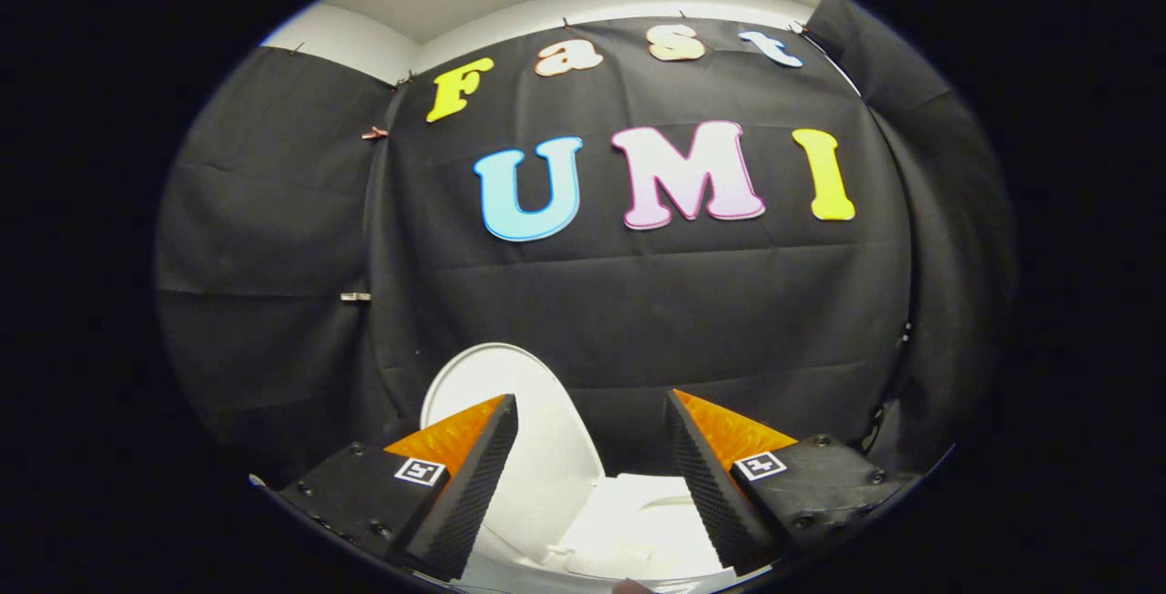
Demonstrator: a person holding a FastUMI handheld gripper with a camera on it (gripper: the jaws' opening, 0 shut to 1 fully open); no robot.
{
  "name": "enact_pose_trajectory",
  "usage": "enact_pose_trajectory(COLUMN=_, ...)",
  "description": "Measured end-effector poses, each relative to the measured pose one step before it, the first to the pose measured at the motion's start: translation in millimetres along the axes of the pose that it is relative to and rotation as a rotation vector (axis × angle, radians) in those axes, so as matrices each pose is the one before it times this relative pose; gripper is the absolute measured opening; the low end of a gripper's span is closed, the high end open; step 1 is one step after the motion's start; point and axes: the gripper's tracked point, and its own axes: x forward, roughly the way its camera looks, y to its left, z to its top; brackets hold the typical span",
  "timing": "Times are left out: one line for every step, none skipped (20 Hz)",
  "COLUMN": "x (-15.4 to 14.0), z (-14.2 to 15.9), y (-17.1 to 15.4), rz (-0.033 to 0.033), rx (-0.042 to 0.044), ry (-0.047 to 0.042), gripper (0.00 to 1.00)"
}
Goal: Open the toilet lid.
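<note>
Gripper view, white toilet lid (537, 448) raised upright (glossy), hand-held gripper (590, 412) fingers apart.

Dim overall, with light from above washing the white toilet lid (537, 448) near featureless between the parted fingers of the gripper (590, 407), while fisheye distortion bows the black cloth wall (638, 302) and darkens the frame's margins.

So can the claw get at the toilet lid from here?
Probably yes. The claw is open, and the lid, already raised, stands just beyond the fingers with nothing between them.
</note>
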Motion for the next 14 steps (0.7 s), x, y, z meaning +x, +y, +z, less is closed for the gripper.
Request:
enact_pose_trajectory(x=-3.07, z=0.92, y=-11.30, rz=-0.00420, rx=-0.00005, ry=-0.01618, gripper=0.99)
enact_pose_trajectory(x=-3.39, z=0.23, y=-14.83, rz=-0.01744, rx=-0.00994, ry=-0.00994, gripper=0.99)
enact_pose_trajectory(x=-1.14, z=-3.38, y=-16.24, rz=-0.01808, rx=-0.00950, ry=0.00052, gripper=0.99)
enact_pose_trajectory(x=-2.24, z=-3.03, y=-13.02, rz=-0.00925, rx=-0.00462, ry=-0.00378, gripper=0.99)
enact_pose_trajectory(x=-1.45, z=-1.82, y=-11.26, rz=-0.00996, rx=-0.00385, ry=-0.00803, gripper=0.99)
enact_pose_trajectory(x=-1.78, z=-1.57, y=-9.93, rz=-0.00470, rx=-0.00498, ry=-0.01527, gripper=0.99)
enact_pose_trajectory(x=-2.94, z=-1.25, y=-7.37, rz=-0.00104, rx=-0.00377, ry=-0.02101, gripper=0.99)
enact_pose_trajectory(x=-1.40, z=-3.79, y=-7.83, rz=-0.00490, rx=0.00527, ry=-0.00518, gripper=0.99)
enact_pose_trajectory(x=0.55, z=-5.34, y=-2.47, rz=0.00674, rx=0.01065, ry=-0.00135, gripper=0.99)
enact_pose_trajectory(x=0.33, z=-4.14, y=-3.14, rz=-0.00143, rx=0.00983, ry=0.01172, gripper=0.99)
enact_pose_trajectory(x=-2.06, z=-3.60, y=-2.07, rz=0.00346, rx=0.00068, ry=0.00822, gripper=0.99)
enact_pose_trajectory(x=-2.02, z=1.36, y=-2.23, rz=-0.00250, rx=-0.01298, ry=-0.00391, gripper=0.99)
enact_pose_trajectory(x=-1.16, z=3.59, y=-4.00, rz=-0.00730, rx=-0.01752, ry=-0.00811, gripper=0.99)
enact_pose_trajectory(x=-0.35, z=3.43, y=-2.97, rz=-0.00490, rx=-0.01070, ry=-0.00857, gripper=0.99)
